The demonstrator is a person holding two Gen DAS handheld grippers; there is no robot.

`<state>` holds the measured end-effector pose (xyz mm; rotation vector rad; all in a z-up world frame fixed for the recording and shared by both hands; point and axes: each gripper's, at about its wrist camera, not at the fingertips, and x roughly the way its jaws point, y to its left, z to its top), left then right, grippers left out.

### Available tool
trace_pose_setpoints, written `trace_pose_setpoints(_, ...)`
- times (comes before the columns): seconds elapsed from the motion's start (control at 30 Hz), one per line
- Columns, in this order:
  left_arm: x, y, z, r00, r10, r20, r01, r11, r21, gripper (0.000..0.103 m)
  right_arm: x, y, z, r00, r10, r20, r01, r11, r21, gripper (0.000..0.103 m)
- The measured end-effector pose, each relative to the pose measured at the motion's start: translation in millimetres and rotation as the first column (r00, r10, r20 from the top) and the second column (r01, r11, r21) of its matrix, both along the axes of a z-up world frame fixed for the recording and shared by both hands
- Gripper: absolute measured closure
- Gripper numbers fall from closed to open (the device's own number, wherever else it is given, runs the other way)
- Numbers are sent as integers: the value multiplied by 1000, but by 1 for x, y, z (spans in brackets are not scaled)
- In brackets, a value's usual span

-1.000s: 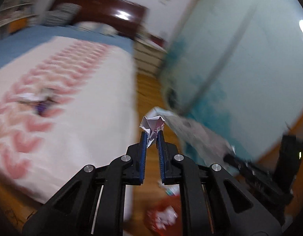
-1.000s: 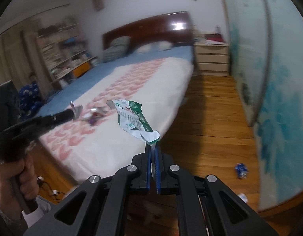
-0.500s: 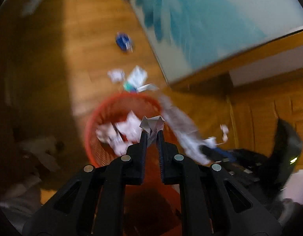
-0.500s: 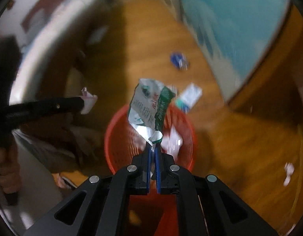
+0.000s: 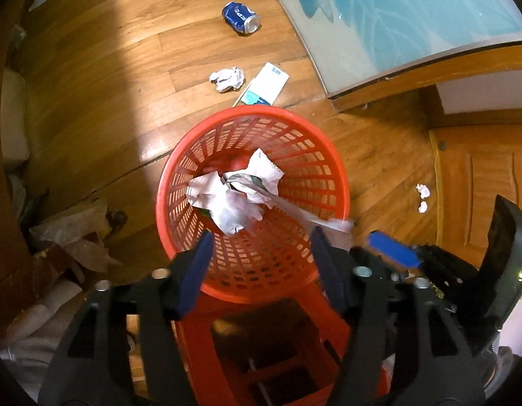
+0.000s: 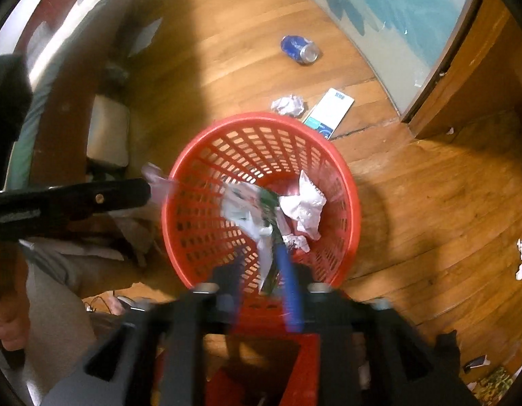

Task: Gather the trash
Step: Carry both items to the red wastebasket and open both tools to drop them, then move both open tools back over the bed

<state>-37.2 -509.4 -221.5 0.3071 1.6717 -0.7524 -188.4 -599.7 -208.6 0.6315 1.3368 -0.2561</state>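
Observation:
A red mesh waste basket (image 5: 179,172) (image 6: 348,186) stands on a red stool, with crumpled white paper (image 5: 227,203) inside. My left gripper (image 5: 261,253) is open and empty over the basket's near rim. My right gripper (image 6: 261,264) is blurred with its jaws parting; the green and white wrapper (image 6: 247,209) hangs between them over the basket. In the right wrist view a scrap of paper (image 6: 156,179) blurs at the left gripper's tip by the basket's rim.
On the wooden floor lie a blue can (image 5: 240,17) (image 6: 299,49), a paper wad (image 5: 227,79) (image 6: 288,105), a white and teal carton (image 5: 264,84) (image 6: 330,111) and small scraps (image 5: 423,196) (image 6: 521,257). A glass sliding door (image 5: 379,17) stands to the right, a bed frame (image 6: 68,77) to the left.
Both grippers swung from the bed down over the red basket. The left gripper opened and dropped its paper. The right gripper's jaws have begun to part around the wrapper.

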Motion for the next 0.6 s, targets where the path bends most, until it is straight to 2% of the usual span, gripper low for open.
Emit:
trace_pose_setpoints(0.03,-1,1,-1,1000,-3,3,3,1000,-1,42,-1,0,2,1000,-2,4,2,1000,-8,51)
trace_pose_setpoints(0.23,2,10,14,999,27,38,-26,999,-41,42,2,1,19,999,3,49,-1,999,-38,51)
trace_pose_setpoints(0.33,15,26,53,981,129,146,-103,979,-175,42,10,5,38,996,14,87,-7,997,-79,51)
trace_pose_setpoints(0.37,21,35,73,963,175,204,-126,964,-234,42,12,8,44,995,24,98,-13,994,-104,51)
trace_pose_setpoints(0.4,24,43,88,946,205,249,-135,953,-271,42,21,18,60,989,77,123,-52,980,-192,51)
trace_pose_setpoints(0.47,31,70,131,880,283,382,-140,922,-361,42,34,35,83,975,145,167,-95,957,-275,51)
trace_pose_setpoints(0.5,35,86,150,847,314,429,-138,910,-392,42,42,43,93,967,168,189,-107,949,-298,50)
trace_pose_setpoints(0.6,46,130,189,775,378,507,-146,887,-437,42,70,73,120,939,235,249,-147,933,-328,47)
